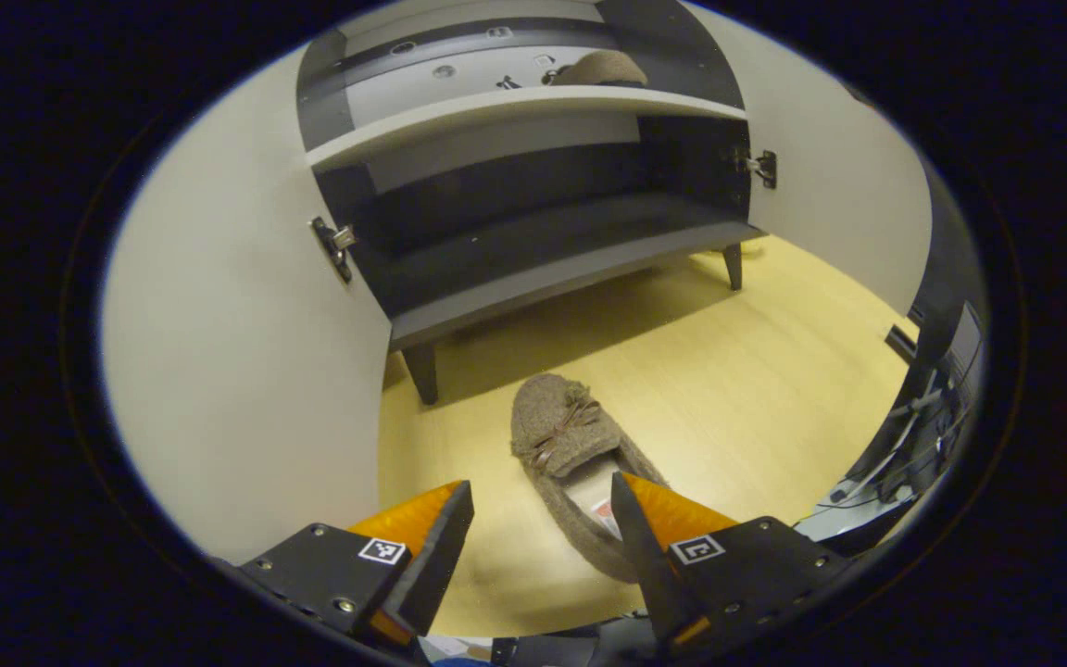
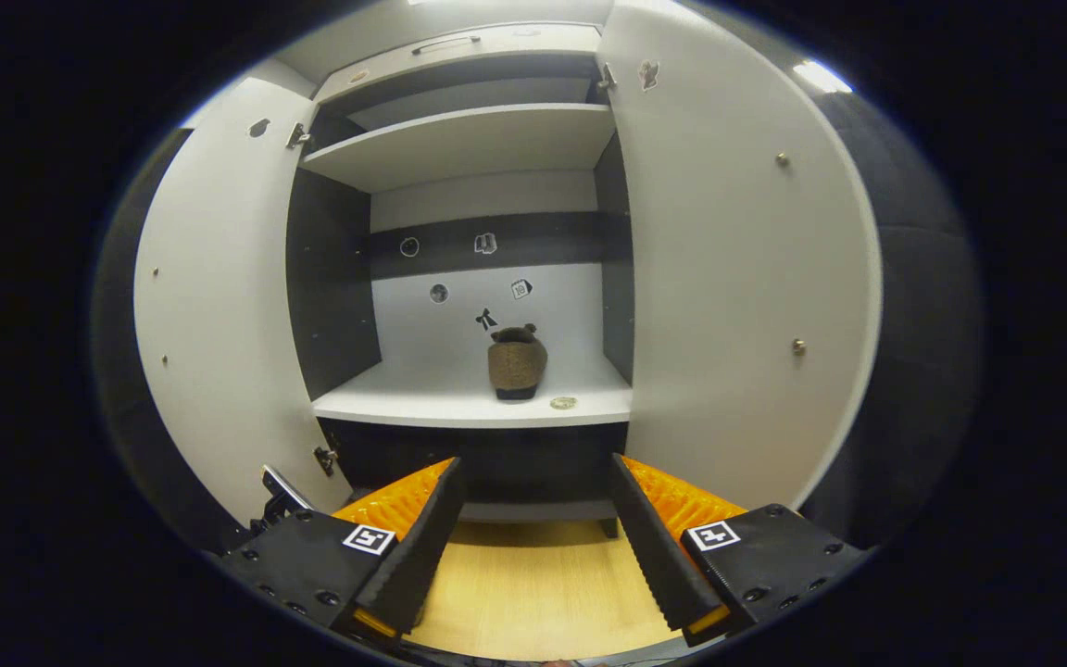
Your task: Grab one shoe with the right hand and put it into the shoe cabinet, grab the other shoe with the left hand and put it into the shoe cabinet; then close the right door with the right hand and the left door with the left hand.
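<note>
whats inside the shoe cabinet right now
One brown shoe sits on the middle shelf of the shoe cabinet. The other shelves look bare; their back corners are hidden.

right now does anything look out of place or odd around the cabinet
Nothing looks damaged or spilled. One brown felt slipper lies on the light wooden floor before the white two-door shoe cabinet, while its mate sits on the middle shelf. Both doors stand open; both tools are open and empty.
</note>
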{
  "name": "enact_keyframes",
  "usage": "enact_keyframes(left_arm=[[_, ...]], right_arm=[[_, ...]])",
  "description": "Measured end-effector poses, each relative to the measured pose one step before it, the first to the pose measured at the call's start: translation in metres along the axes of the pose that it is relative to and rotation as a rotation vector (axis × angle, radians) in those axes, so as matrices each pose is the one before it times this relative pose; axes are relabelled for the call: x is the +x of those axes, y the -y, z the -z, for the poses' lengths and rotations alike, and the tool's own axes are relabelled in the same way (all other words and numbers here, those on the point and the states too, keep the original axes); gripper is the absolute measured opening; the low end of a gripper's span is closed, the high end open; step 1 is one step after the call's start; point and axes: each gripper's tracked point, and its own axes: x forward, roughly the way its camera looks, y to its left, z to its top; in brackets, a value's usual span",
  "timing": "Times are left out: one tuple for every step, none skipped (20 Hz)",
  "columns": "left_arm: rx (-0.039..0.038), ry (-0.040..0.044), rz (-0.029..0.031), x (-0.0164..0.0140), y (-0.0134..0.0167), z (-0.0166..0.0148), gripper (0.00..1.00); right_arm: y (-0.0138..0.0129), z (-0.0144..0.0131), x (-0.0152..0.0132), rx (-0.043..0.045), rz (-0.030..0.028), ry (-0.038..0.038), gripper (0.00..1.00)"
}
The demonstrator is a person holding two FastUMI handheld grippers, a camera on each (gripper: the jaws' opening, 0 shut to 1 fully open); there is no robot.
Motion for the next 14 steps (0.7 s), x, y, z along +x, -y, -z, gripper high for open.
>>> enact_keyframes(left_arm=[[0.03426, -0.00711, -0.00594, 0.0, -0.00153, 0.00117, 0.87], [0.02746, -0.00832, -0.01403, 0.00098, -0.00263, 0.00012, 0.92], [0.01229, -0.00513, 0.00856, 0.01247, 0.00632, 0.00451, 0.87], [-0.00139, -0.01183, 0.0112, 0.0071, 0.00304, 0.00113, 0.87], [-0.00597, -0.01798, 0.01071, 0.00645, 0.00041, 0.00497, 0.87], [-0.00485, -0.01561, 0.00739, 0.00499, 0.00154, 0.00322, 0.87], [-0.009, -0.0055, -0.00149, 0.00432, -0.00159, 0.00142, 0.87], [-0.01635, 0.00035, 0.00607, 0.00274, -0.00058, -0.00041, 0.86], [-0.01746, -0.00208, 0.01454, 0.0043, 0.00168, -0.00024, 0.86], [-0.00826, -0.01042, 0.00616, 0.00379, 0.00162, 0.00075, 0.83], [0.00238, -0.01415, 0.00695, 0.00274, -0.00064, 0.00368, 0.83], [0.01317, -0.00079, 0.00634, -0.00105, 0.00026, -0.00255, 0.83], [0.01797, -0.0034, 0.0072, 0.00005, 0.00064, -0.00005, 0.92], [0.00862, -0.00155, 0.01936, 0.0002, 0.00224, -0.00106, 0.82]], right_arm=[[0.00639, 0.00254, -0.00968, 0.00084, 0.027, -0.00658, 0.99], [0.00472, 0.00367, -0.00955, 0.01727, 0.02166, -0.0111, 0.99], [0.0063, 0.00602, -0.00996, 0.01781, 0.02778, -0.01683, 0.98], [0.00943, 0.00701, -0.00949, 0.00699, 0.03506, -0.01953, 0.98], [0.01121, 0.00768, -0.00938, -0.00035, 0.03854, -0.02072, 0.98], [0.01273, 0.00796, -0.0083, 0.00065, 0.04391, -0.02508, 0.98], [0.01179, 0.00705, -0.00857, 0.01217, 0.04133, -0.02346, 0.98], [0.00877, 0.00521, -0.00765, 0.02106, 0.0264, -0.01625, 0.99], [0.00728, 0.00443, -0.00563, 0.01998, 0.0225, -0.01288, 0.99], [0.00908, 0.00276, -0.00352, 0.0144, 0.0229, -0.00632, 0.99], [0.01131, 0.0019, -0.00299, 0.00771, 0.02744, -0.00424, 0.99], [0.01147, -0.00156, -0.00104, 0.00173, 0.02939, 0.0035, 0.98], [0.01114, -0.00636, -0.00183, 0.00241, 0.02728, 0.01646, 0.99], [0.01179, -0.00896, -0.00108, 0.00346, 0.02411, 0.019, 0.98]])
